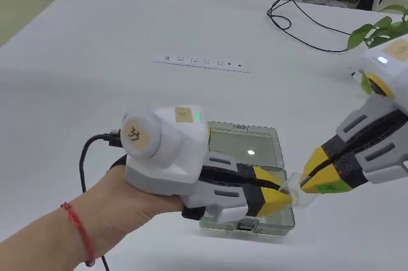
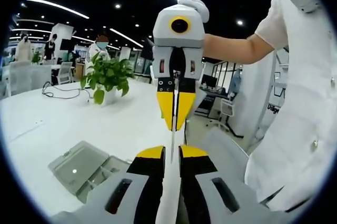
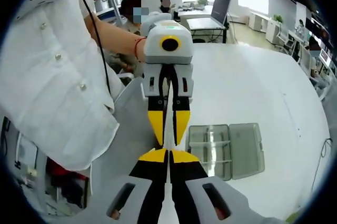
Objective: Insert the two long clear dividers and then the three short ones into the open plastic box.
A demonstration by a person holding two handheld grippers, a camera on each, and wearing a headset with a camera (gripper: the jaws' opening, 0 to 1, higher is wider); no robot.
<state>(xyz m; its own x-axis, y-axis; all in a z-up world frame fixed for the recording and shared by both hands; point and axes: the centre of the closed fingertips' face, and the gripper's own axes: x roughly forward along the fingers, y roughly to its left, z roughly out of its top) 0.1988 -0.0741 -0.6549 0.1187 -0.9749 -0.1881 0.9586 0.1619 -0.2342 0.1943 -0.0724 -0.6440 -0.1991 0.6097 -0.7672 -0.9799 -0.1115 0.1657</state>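
Left gripper (image 1: 280,199), lower left, and right gripper (image 1: 310,178) each pinch one clear divider (image 1: 297,191) over the open box (image 1: 274,225); some dividers look seated, count unclear, more remain

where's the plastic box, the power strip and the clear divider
plastic box (image 1: 245,150): head view, bare far half
power strip (image 1: 201,62): head view, middle of its body
clear divider (image 2: 172,139): left gripper view, thin edge seen end-on
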